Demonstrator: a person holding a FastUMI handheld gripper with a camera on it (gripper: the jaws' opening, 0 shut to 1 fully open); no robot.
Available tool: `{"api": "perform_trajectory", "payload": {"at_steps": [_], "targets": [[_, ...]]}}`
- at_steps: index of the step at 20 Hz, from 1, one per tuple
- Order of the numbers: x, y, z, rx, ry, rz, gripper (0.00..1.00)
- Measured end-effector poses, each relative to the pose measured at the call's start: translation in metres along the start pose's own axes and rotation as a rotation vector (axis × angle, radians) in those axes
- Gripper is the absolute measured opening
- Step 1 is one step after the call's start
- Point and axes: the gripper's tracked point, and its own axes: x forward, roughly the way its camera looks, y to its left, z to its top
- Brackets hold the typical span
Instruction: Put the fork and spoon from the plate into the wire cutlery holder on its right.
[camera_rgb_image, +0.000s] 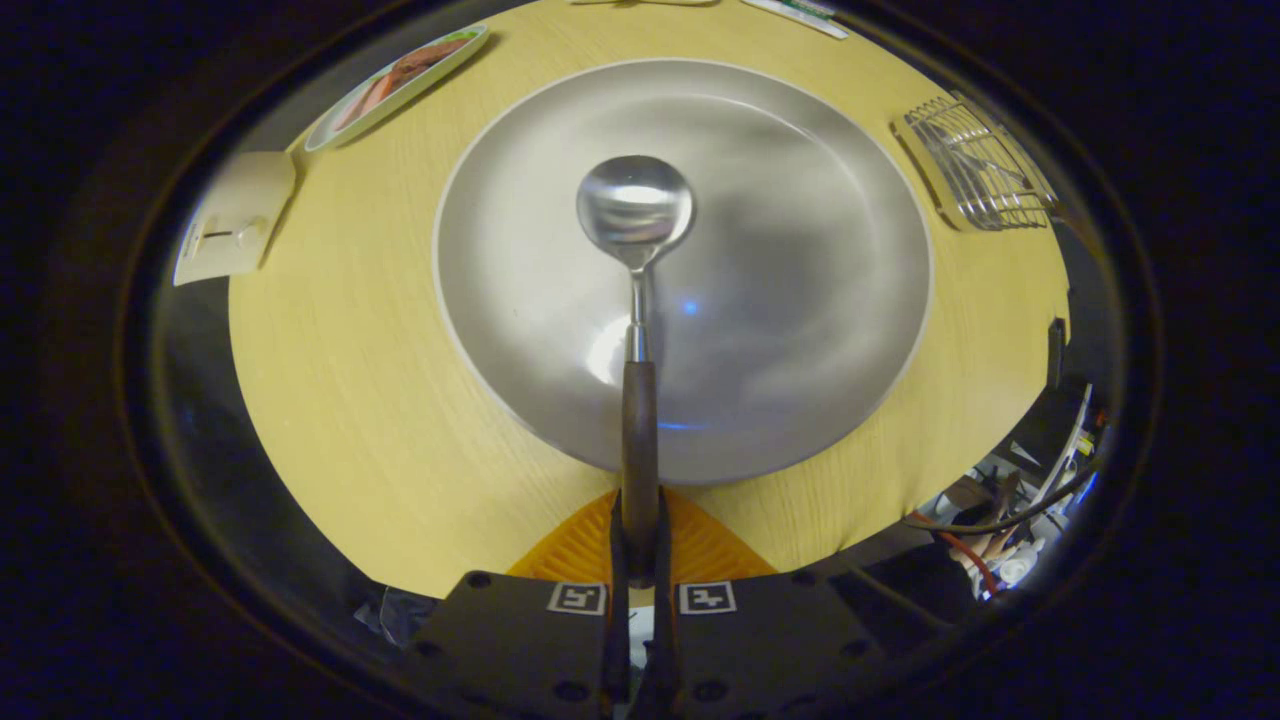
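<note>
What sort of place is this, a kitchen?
Probably a mock dining setup: a round wooden table with a grey plate, a wire cutlery holder, and a spoon gripped between the fingers.

I have the spoon (637, 300) clamped by its dark wooden handle between the fingers of my gripper (640, 540), its shiny round bowl facing up and pointing away from me over the middle of the plate (800, 180). That plate is wide, round and grey, lying flat on the table. The wire cutlery holder (975, 165) stands to the plate's far right, apart from it.
</note>
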Motion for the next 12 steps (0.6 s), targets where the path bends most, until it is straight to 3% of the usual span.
{"api": "perform_trajectory", "payload": {"at_steps": [12], "targets": [[-0.055, -0.006, 0.012, 0.000, -0.066, 0.024, 0.12]]}}
